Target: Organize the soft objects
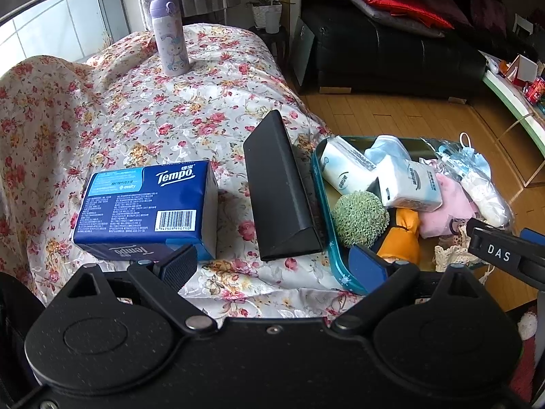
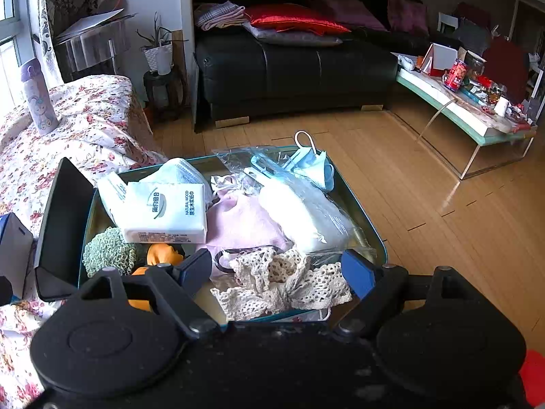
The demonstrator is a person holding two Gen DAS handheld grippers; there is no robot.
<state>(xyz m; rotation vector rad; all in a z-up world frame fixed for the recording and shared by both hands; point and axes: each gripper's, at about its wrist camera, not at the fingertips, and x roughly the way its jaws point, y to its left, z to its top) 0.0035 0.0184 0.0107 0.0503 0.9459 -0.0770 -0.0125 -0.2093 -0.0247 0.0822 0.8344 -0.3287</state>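
Both grippers are sitting wide open right now, nothing between the fingers on either one. The left gripper (image 1: 276, 266) is hovering over the floral bedspread (image 1: 143, 116), with the blue Tempo tissue pack (image 1: 146, 209) lying just past its left finger and a black triangular case (image 1: 279, 191) lying between that pack and the teal tin tray (image 1: 322, 184). The right gripper (image 2: 276, 269) is hanging low over the near end of that tray (image 2: 381, 248), fingers spread either side of a cream crochet lace piece (image 2: 282, 286).

The tray is pretty much where all the soft stuff is piling up: a white tissue pack (image 2: 167, 214) is resting on top, a green knitted scrubber (image 2: 109, 252) is sitting in the near left corner, something orange (image 2: 163, 254) is poking out beside it (can't really tell what it is, mostly buried), plus a pink cloth (image 2: 245, 221), a clear plastic bag (image 2: 306, 211) with white stuff in it, and blue face masks (image 2: 313, 167) at the far end. A purple bottle (image 1: 170, 37) is standing upright at the far side of the bed.
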